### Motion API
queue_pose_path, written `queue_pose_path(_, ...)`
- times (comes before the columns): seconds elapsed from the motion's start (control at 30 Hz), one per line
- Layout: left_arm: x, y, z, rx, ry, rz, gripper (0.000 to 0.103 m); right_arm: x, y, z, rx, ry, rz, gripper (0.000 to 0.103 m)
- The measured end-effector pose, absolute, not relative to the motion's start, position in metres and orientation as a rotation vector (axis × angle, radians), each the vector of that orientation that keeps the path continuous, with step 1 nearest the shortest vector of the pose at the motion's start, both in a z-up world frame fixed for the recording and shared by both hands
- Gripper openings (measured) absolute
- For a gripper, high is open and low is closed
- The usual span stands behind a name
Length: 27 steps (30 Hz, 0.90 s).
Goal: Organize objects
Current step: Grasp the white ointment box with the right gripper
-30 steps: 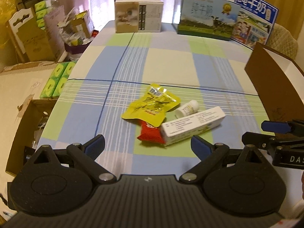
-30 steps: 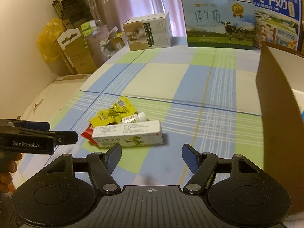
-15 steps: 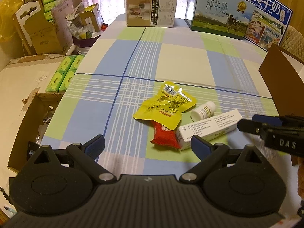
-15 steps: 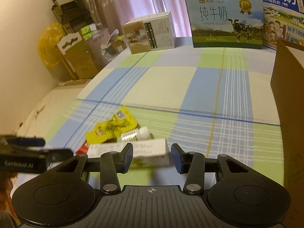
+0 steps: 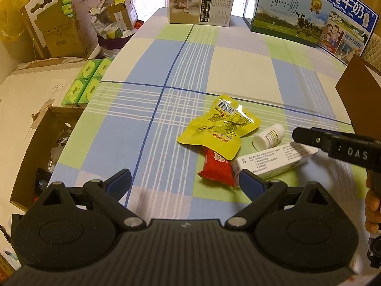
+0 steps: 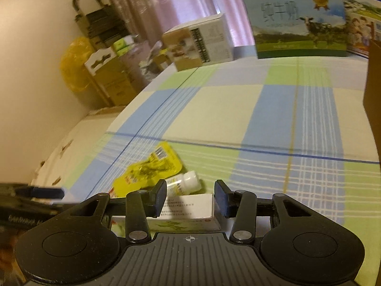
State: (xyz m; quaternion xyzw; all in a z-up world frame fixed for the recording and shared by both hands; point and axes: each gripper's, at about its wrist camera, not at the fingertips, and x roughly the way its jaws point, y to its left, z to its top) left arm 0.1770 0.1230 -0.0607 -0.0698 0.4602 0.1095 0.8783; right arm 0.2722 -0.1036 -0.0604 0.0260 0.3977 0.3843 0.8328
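- A long white cardboard carton with green print point(image 5: 273, 160) is seen lying flat near the front edge of a table covered in a blue, green and cream checked cloth point(image 5: 238, 71); its left end rests against a red foil snack packet point(image 5: 218, 168).
- The right gripper point(image 6: 190, 199) is positioned over the right end of the carton, one blue-padded finger on each side. Its jaws have just been closing and are now partly closed — whether the pads actually press on the carton cannot be told from these views.
- The left gripper point(image 5: 184, 182) is held spread wide above the cloth, with nothing between its fingers; the red packet is seen just beside its right finger.
- A crinkled yellow foil pouch with a barcode point(image 5: 219, 128) overlaps the top of the red packet.
- A small white plastic bottle point(image 5: 269, 136) lies on its side between the pouch and the carton — close to both.
- A brown cardboard flap point(image 5: 357, 95) stands at the table's right edge.
- Two milk cartons with a cow picture point(image 5: 285, 16) and a beige box point(image 5: 201, 1) are set upright along the far edge.
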Motion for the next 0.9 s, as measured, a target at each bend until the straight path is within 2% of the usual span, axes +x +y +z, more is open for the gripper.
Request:
queue_pose_path(0.2, 0.175, 0.126, -0.059, -0.147, 0.963, 0.241, 0.095, 0.252, -0.100, -0.057, -0.062, 0.913, 0.875, 0.043)
queue_pose_path(0.37, 0.170, 0.131, -0.057, -0.164, 0.969, 0.250, 0.095, 0.239, -0.092, -0.053, -0.160, 0.838, 0.877, 0.046)
queue_pose_path(0.47, 0.168, 0.133, -0.057, -0.163, 0.967, 0.258, 0.095, 0.242, -0.088, -0.059, -0.154, 0.836, 0.902, 0.050)
queue_pose_path(0.77, 0.166, 0.139, -0.059, -0.164, 0.974, 0.277, 0.095, 0.236, -0.090, -0.060, -0.152, 0.927, 1.021, 0.051)
queue_pose_path(0.9, 0.164, 0.143, -0.058, -0.175, 0.976, 0.290, 0.095, 0.219, -0.083, -0.059, -0.267, 0.864, 1.041, 0.051)
